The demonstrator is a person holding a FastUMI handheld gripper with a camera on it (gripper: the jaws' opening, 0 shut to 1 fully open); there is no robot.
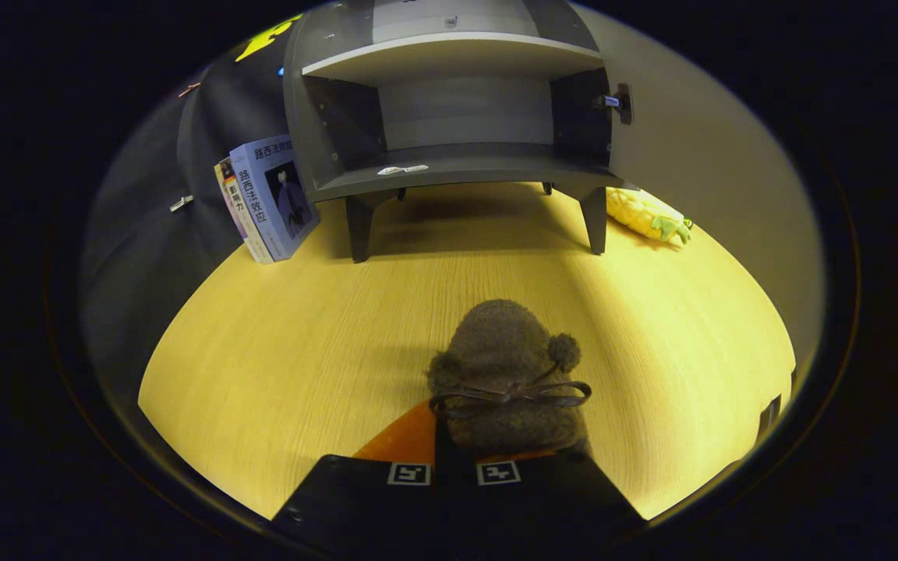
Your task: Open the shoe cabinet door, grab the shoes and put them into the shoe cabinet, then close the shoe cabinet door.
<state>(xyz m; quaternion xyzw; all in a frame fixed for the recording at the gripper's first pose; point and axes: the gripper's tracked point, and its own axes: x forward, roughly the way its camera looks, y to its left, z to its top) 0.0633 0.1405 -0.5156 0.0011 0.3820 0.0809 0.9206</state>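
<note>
Fuzzy shoe sitting in the hand-held gripper, cabinet waiting open ahead.

The hand-held gripper's fingers are closing narrowly on the heel end of the brown fuzzy shoe, toe and bow pointing forward over the wooden tabletop. Well beyond it the grey shoe cabinet is standing with its door swung open to the right, shelves bare. Books are leaning beside its left leg, a pineapple toy lying by its right.

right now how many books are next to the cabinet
2. Both lean together on the table, left of the cabinet: the blue book in front, a second book tucked behind it. More could be hidden behind them.
</note>
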